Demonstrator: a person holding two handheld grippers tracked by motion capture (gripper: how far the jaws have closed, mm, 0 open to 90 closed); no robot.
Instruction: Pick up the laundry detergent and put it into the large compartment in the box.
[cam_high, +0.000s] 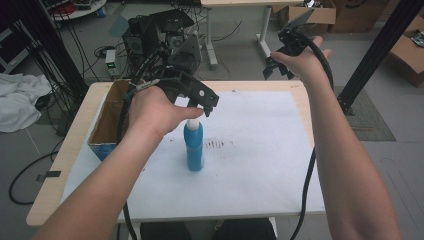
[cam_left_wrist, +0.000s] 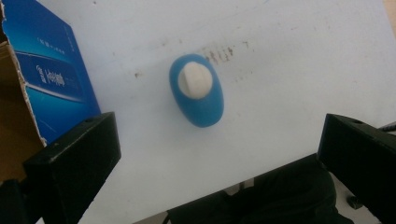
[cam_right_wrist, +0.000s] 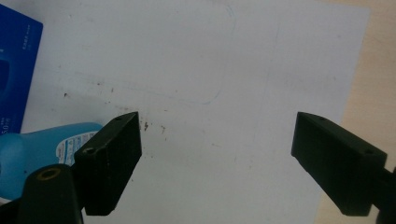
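My left gripper (cam_left_wrist: 219, 154) hangs with its jaws spread wide and holding nothing. Directly beneath them, between the two jaws, stands the blue bottle (cam_left_wrist: 196, 91), upright, its white cap (cam_left_wrist: 195, 79) pointing up at me. In the high view my left gripper (cam_high: 207, 102) sits right at the top of the bottle (cam_high: 194, 145); whether a jaw touches the cap I cannot tell. Out past my left jaw stands the blue cardboard box (cam_left_wrist: 51, 79), open at the top, near the bottle on the white sheet (cam_left_wrist: 280, 70).

My right gripper (cam_right_wrist: 215, 154) is likewise spread wide and empty, its jaws over bare white sheet (cam_right_wrist: 210, 70). The bottle (cam_right_wrist: 42, 149) shows beside its left jaw. In the high view my right hand (cam_high: 302, 60) holds that gripper (cam_high: 280, 65) up, well apart from the bottle, over the far edge of the wooden table (cam_high: 65, 150).
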